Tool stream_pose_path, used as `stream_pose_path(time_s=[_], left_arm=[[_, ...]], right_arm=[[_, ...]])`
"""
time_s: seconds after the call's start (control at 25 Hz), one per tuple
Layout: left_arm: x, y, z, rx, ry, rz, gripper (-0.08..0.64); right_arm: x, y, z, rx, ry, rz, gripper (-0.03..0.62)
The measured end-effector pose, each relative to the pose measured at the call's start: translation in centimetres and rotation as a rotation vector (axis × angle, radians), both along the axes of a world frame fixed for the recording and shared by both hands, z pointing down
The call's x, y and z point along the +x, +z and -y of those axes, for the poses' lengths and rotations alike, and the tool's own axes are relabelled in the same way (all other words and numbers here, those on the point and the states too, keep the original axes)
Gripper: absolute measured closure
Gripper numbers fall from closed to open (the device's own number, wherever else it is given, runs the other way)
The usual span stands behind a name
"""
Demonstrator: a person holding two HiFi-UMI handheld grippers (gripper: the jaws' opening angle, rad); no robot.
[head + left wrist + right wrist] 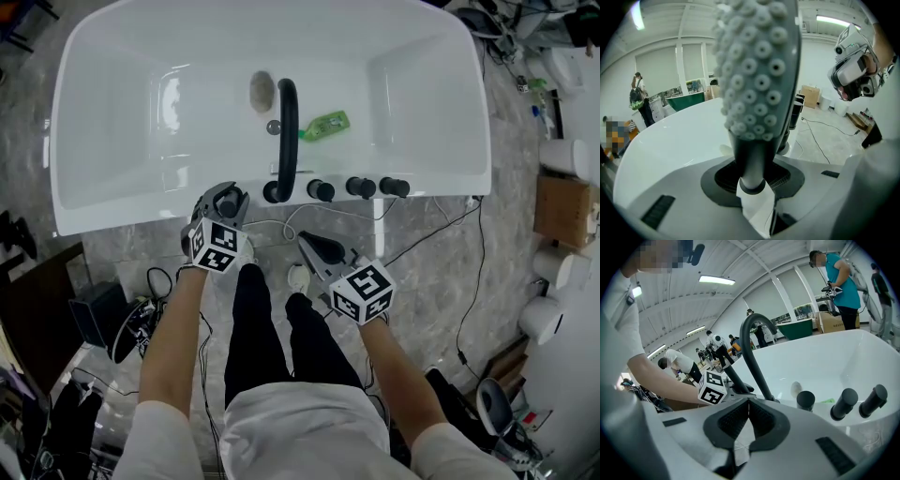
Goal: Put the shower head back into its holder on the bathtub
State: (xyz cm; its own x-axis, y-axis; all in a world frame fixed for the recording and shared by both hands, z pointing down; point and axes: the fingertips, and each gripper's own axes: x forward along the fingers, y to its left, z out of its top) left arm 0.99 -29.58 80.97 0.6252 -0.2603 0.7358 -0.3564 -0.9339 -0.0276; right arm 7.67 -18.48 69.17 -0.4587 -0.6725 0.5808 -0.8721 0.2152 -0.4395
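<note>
Shower head (759,70) is clamped by its handle in your left tool (752,177), nozzle end upward at the bathtub (112,202) near rim for reseating, while your right tool (747,414), jaws together and empty, holds clear.

Green packet (324,124) lying beside the black curved spout (287,131), three black knobs (361,187) to its right, cables (439,228) trailing across the floor (525,234).
</note>
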Motion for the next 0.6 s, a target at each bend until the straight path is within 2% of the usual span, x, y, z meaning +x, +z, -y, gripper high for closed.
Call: stream_pose_path(time_s=[0.28,0.44,0.6], left_arm=[[-0.1,-0.3,0.2,-0.010,-0.030,-0.014,0.421],[-0.3,-0.8,0.0,-0.025,-0.060,-0.025,0.350],[-1.1,-1.9,-0.4,-0.029,-0.104,-0.026,0.344]], right_arm=[[0.2,-0.3,0.1,0.003,0.000,0.006,0.575],[0.1,-0.7,-0.1,0.013,-0.009,0.007,0.575],[-0.1,-1.9,0.1,0.040,-0.031,0.008,0.575]])
